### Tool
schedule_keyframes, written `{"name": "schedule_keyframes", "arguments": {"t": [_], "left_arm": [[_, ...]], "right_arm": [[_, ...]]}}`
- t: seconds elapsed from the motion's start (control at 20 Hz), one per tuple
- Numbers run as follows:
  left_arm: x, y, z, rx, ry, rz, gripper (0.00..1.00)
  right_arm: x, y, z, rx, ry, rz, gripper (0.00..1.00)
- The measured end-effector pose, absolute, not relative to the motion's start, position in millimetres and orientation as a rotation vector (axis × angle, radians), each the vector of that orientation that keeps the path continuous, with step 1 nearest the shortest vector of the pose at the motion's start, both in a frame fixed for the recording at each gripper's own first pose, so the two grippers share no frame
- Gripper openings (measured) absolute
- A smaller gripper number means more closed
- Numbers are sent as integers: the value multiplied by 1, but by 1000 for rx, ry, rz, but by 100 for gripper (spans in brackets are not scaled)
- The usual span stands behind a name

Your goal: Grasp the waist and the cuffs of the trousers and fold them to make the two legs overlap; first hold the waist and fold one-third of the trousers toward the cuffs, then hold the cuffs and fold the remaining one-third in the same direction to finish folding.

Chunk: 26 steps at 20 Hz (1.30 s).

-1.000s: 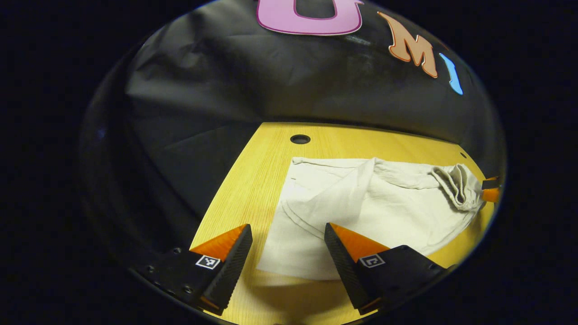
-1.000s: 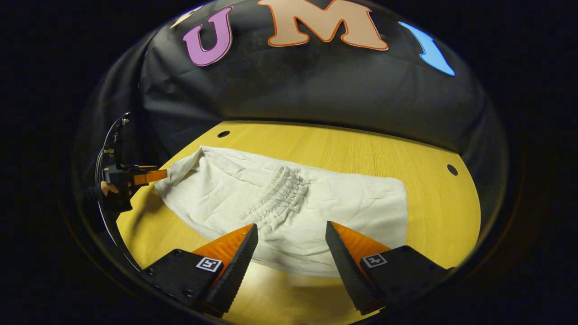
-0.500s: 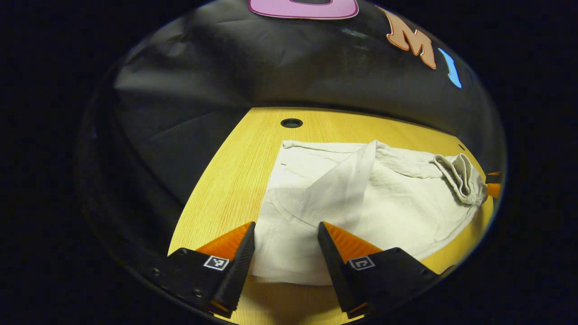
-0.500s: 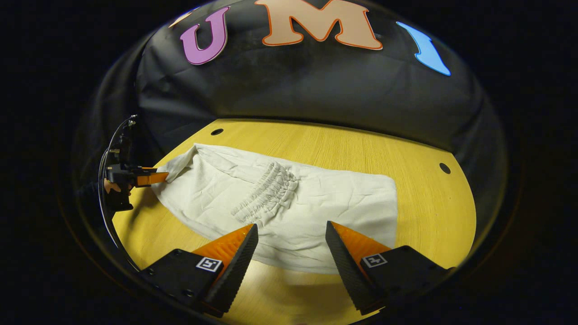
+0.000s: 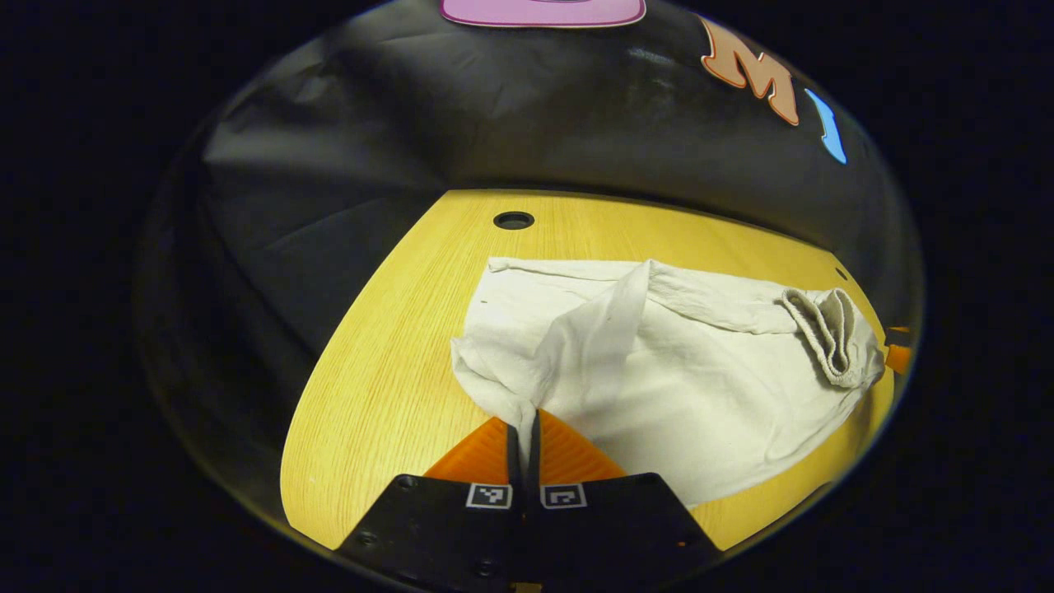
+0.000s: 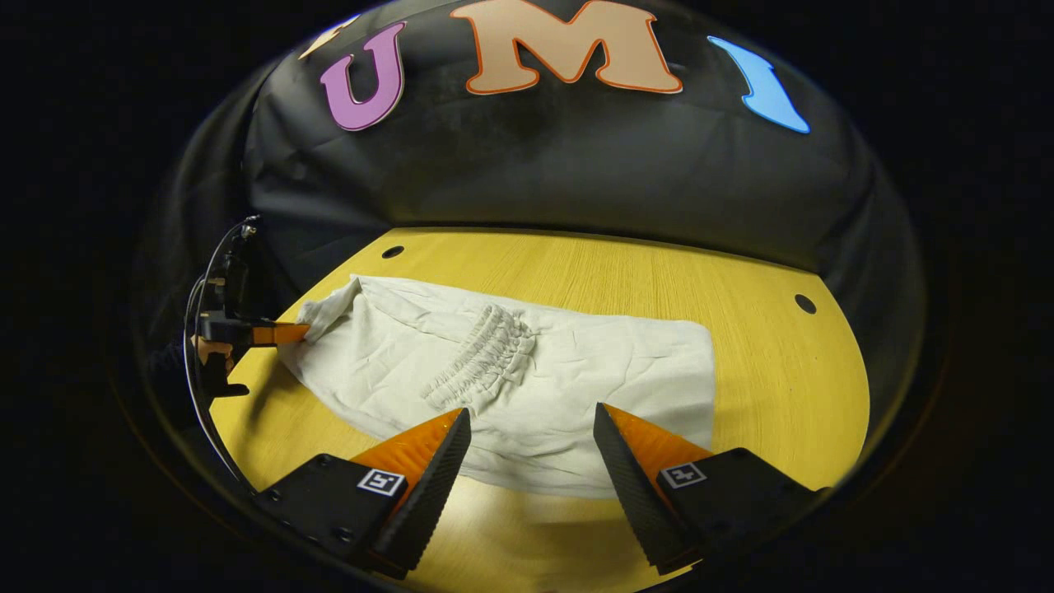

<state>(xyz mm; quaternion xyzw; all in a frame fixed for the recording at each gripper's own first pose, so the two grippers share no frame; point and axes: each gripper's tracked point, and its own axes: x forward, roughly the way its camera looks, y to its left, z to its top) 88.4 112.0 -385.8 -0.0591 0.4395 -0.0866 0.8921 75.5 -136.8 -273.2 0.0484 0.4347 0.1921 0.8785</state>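
White trousers [image 5: 700, 387] lie on the yellow wooden table [image 5: 387, 354], with the gathered elastic waist [image 5: 832, 338] folded over onto the legs. My left gripper [image 5: 524, 422] is shut on the cuff end, and the cloth rises in a pinched ridge from its tips. In the right gripper view the trousers [image 6: 576, 387] spread across the table, the waistband [image 6: 482, 350] lying near their middle. My right gripper [image 6: 531, 412] is open over the near folded edge, nothing between its fingers. Far left there, the left gripper [image 6: 284, 333] holds the cuff end, held by a hand [image 6: 206, 354].
The table has round holes: one behind the trousers [image 5: 513, 220], one at the back left [image 6: 393, 251] and one at the right [image 6: 805, 304]. Bare table [image 6: 782, 371] lies right of the trousers. Black cloth walls close the table's far side.
My left gripper moved onto the cuff end and shut on it, bunching the cloth upward. The right gripper stayed open and barely moved.
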Motion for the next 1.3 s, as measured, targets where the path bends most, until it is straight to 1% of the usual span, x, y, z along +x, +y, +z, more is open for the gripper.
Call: {"name": "schedule_keyframes", "arguments": {"t": [0.05,0.1,0.15,0.25,0.3,0.55,0.65,0.7,0.75,0.8,0.85,0.9,1.3], "left_arm": [[94,105,-375,-134,891,-185,0],[99,97,-364,-151,868,-189,0],[104,86,-349,-179,837,-195,0],[114,66,-319,-236,787,-210,0],[116,58,-307,-254,769,-216,0],[133,13,-248,-286,688,-273,0],[139,-6,-231,-285,658,-303,0],[138,-16,-222,-285,648,-320,0],[140,-26,-218,-283,643,-331,0],[141,-37,-211,-282,639,-346,0],[140,-48,-205,-281,633,-360,0],[139,-62,-199,-280,627,-380,0],[139,-171,-152,-248,572,-551,0]], "right_arm": [[76,-138,-273,105,899,395,92],[76,-141,-271,112,895,388,92],[77,-146,-269,120,889,381,97],[78,-154,-265,133,876,366,97],[78,-159,-263,140,870,359,92],[75,-184,-256,185,852,310,92],[73,-194,-255,204,845,288,92],[72,-199,-254,211,843,279,96],[70,-204,-252,217,841,271,96],[70,-209,-252,221,839,263,92],[69,-214,-251,225,834,254,92],[70,-218,-250,232,828,245,96],[56,-259,-240,279,812,177,97]]}}
